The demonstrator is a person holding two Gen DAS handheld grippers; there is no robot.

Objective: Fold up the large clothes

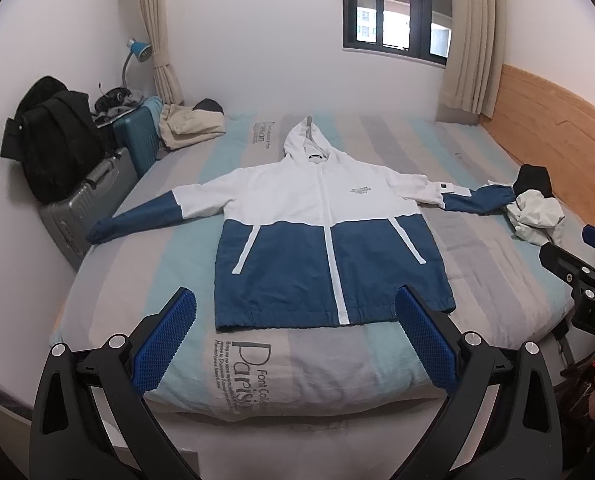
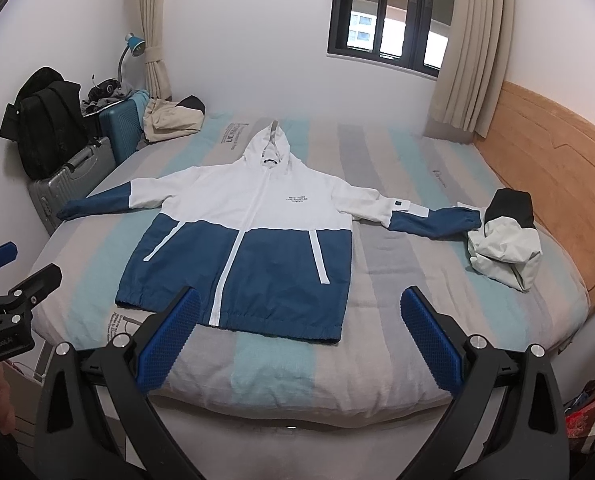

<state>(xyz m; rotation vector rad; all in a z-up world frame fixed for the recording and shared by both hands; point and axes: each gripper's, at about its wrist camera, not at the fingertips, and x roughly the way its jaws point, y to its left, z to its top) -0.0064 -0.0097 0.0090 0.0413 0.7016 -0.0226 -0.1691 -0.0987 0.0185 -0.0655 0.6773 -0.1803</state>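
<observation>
- White and navy, the hooded jacket [image 1: 329, 236] is lying flat on its back in the middle of the bed [image 1: 477, 280], zipped, hood pointing toward the window wall, hem toward the foot.
- Both sleeves are stretching straight out to the sides; the one toward the headboard is reaching its blue cuff right up to a crumpled white-and-black garment [image 2: 505, 248].
- The left tool [image 1: 295, 344] is hovering over the foot of the bed, its blue ribbed fingers [image 1: 165, 344] spread wide apart and gripping nothing, the jacket hem showing between them.
- The right tool [image 2: 297, 344] is hanging beside it, equally spread and empty, its fingers [image 2: 433, 348] framing the hem corner nearer the headboard.
- Neither tool is touching the cloth.
- The striped sheet in pale blue, grey and beige is lying smooth under the jacket.
- A beige garment [image 1: 189, 124] is sitting bunched at the far corner of the bed.
- Beside the bed, a grey suitcase [image 1: 85, 208] and a teal suitcase [image 1: 137, 136] are standing against the wall, with a black backpack [image 1: 53, 140] resting on top of the grey one.
- A blue desk lamp [image 1: 139, 50] is leaning out by the curtain.
</observation>
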